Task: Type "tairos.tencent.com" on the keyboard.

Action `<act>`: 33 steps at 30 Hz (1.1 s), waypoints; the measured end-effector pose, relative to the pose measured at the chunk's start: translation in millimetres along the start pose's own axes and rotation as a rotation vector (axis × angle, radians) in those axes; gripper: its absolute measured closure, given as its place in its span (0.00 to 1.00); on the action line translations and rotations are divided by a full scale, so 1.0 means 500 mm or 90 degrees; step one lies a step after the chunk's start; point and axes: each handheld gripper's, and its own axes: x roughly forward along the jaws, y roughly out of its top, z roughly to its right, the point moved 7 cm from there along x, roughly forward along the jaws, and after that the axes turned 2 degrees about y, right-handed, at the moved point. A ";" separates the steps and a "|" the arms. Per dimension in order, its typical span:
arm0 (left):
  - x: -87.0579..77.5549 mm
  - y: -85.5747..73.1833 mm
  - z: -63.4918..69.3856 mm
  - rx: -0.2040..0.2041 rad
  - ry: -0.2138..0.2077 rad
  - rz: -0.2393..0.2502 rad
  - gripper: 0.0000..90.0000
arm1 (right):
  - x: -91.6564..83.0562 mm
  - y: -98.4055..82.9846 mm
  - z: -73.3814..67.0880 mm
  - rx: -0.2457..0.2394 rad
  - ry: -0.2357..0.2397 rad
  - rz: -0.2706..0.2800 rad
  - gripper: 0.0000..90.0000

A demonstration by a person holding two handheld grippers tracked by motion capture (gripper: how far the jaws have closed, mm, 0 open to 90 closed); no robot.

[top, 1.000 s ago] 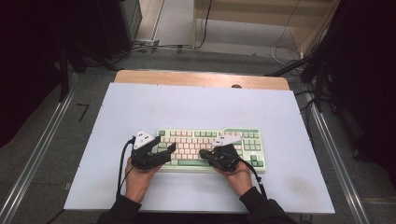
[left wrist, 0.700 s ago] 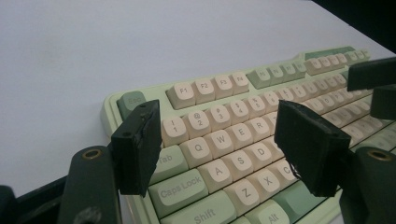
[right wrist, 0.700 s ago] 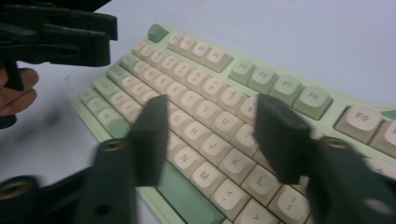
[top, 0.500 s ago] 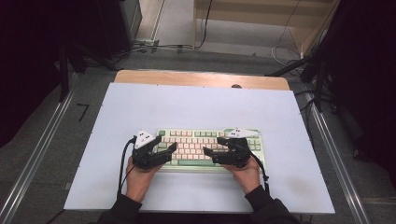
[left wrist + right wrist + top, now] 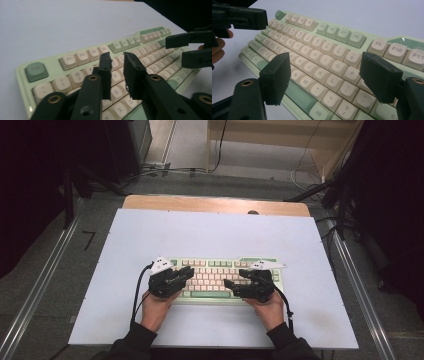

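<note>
A pale green keyboard point(image 5: 215, 266) with cream and green keys lies on the white table top point(image 5: 210, 235), near its front edge. My left gripper point(image 5: 190, 271) hovers over the keyboard's left part; in the left gripper view point(image 5: 117, 61) its jaws stand nearly together above the letter rows with only a narrow slit and nothing between them. My right gripper point(image 5: 229, 286) sits over the right half, pointing left. In the right gripper view point(image 5: 325, 68) its jaws stand wide apart above the letter keys point(image 5: 329, 67), holding nothing.
A wooden strip point(image 5: 215, 204) borders the table's far edge. Metal rails point(image 5: 45, 280) run along both sides. Cables lie on the floor point(image 5: 260, 165) beyond. Bare table surface stretches behind and beside the keyboard. Each gripper view shows the other gripper point(image 5: 190, 48) point(image 5: 239, 17) farther off.
My right hand and gripper have shifted a little to the right along the keyboard. The left gripper has barely moved.
</note>
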 end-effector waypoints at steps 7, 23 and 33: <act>0.033 -0.001 0.016 0.038 -0.002 -0.027 1.00 | -0.016 -0.010 0.010 0.010 -0.015 0.004 0.28; 0.076 -0.013 0.034 0.063 0.003 -0.076 1.00 | -0.024 -0.021 0.016 0.013 -0.028 0.001 0.29; 0.087 -0.016 0.033 0.061 0.008 -0.090 1.00 | -0.024 -0.022 0.016 0.014 -0.029 0.000 0.30</act>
